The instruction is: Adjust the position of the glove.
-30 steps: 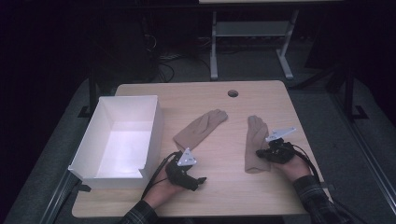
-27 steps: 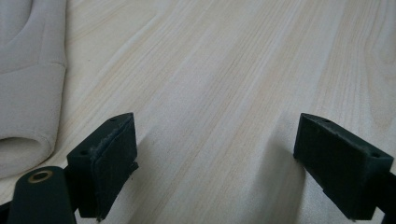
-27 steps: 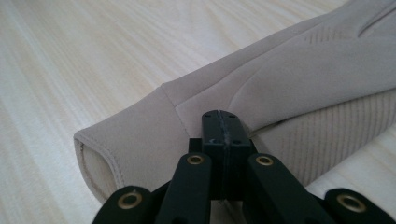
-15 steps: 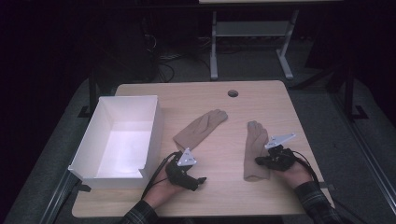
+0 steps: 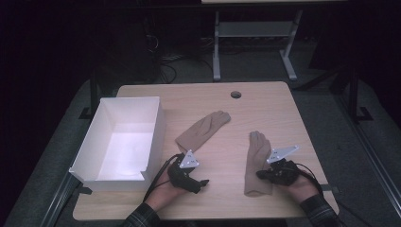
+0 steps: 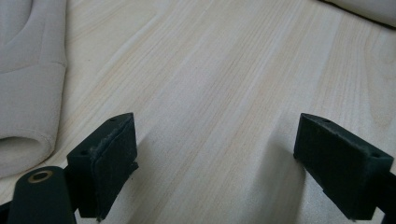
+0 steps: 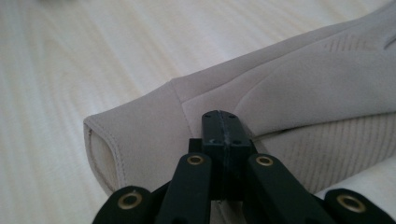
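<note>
Gloves, two beige ones, are lying flat on the wooden table (image 5: 283,101). The right glove (image 5: 257,163) sits near the front right, fingers pointing away from the person, cuff toward the front edge. The right gripper (image 5: 261,174) is down at its cuff end, and in the right gripper view the jaws are pressed completely together right above the cuff fabric (image 7: 154,121); honestly can't tell if any cloth is actually pinched between them or if they're just closed over it. The left glove (image 5: 203,130) lies diagonally near the middle, just beside the white box (image 5: 94,146), which sits along the left side of the table. The left gripper (image 5: 202,182) rests low near the front edge with its jaws spread wide apart over bare wood, nothing between them, that glove's cuff (image 6: 28,107) off to one side.
</note>
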`<move>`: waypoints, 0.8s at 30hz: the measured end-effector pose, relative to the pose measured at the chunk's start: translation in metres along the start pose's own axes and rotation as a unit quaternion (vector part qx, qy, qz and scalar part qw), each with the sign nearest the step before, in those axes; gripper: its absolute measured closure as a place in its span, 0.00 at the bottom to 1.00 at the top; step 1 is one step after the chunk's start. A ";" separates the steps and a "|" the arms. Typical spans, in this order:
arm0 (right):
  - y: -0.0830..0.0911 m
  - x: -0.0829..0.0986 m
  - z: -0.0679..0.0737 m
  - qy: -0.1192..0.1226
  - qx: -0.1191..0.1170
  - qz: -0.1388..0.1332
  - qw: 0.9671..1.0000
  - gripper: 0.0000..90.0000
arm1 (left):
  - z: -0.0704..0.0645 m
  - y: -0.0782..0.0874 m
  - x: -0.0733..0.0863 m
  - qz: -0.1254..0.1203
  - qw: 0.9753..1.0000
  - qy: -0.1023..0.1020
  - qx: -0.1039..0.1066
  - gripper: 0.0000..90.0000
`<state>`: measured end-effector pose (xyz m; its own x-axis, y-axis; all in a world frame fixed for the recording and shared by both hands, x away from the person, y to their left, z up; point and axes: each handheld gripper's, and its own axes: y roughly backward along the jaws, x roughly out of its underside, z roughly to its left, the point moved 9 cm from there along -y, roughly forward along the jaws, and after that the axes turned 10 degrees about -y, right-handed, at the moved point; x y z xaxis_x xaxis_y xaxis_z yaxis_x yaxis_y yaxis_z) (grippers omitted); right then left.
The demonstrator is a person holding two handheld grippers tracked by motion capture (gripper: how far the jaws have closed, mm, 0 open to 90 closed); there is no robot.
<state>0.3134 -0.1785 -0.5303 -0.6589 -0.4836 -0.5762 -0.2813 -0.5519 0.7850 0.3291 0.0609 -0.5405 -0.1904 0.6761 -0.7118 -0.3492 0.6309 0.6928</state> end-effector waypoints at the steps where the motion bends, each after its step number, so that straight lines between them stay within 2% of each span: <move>1: 0.000 0.000 0.000 0.000 0.000 0.000 1.000 1.00 | 0.000 0.000 0.000 0.000 1.000 0.000 0.000 0.14; 7: 0.005 0.013 0.019 0.013 -0.014 0.011 1.000 1.00 | 0.000 0.000 0.000 0.003 1.000 -0.003 0.001 0.14; 9: 0.006 0.014 0.020 0.015 -0.013 0.011 1.000 1.00 | 0.000 0.000 0.000 0.003 1.000 -0.004 0.000 0.14; 11: 0.011 0.013 0.022 0.027 -0.010 0.001 1.000 1.00 | 0.001 0.000 0.000 0.003 1.000 -0.005 0.000 0.14; 13: 0.013 0.010 0.022 0.023 -0.010 -0.007 1.000 1.00 | 0.001 0.000 0.000 0.003 1.000 -0.006 -0.001 0.14; 14: 0.020 0.001 0.015 0.016 -0.002 -0.030 0.999 1.00 | 0.001 0.000 0.000 0.002 1.000 -0.006 -0.001 0.14; 17: 0.025 -0.012 -0.002 -0.001 0.018 -0.058 0.998 1.00 | 0.001 0.000 0.000 0.002 1.000 -0.002 -0.001 0.14; 21: 0.025 -0.031 -0.032 -0.021 0.044 -0.078 0.996 1.00 | 0.001 0.000 0.000 0.002 1.000 -0.003 -0.001 0.14; 22: 0.025 -0.031 -0.032 -0.021 0.044 -0.078 0.996 1.00 | 0.001 0.000 0.000 0.002 1.000 -0.003 -0.001 0.14; 23: 0.023 -0.039 -0.043 -0.029 0.053 -0.084 0.995 1.00 | 0.001 0.000 0.000 0.002 1.000 -0.003 -0.001 0.14; 24: 0.023 -0.039 -0.043 -0.029 0.053 -0.084 0.995 1.00 | 0.001 0.000 0.000 0.002 1.000 -0.003 -0.001 0.14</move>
<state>0.3623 -0.2015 -0.5000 -0.6350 -0.3490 -0.6892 -0.4605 -0.5454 0.7004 0.3300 0.0611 -0.5404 -0.1864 0.6807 -0.7085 -0.3511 0.6273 0.6951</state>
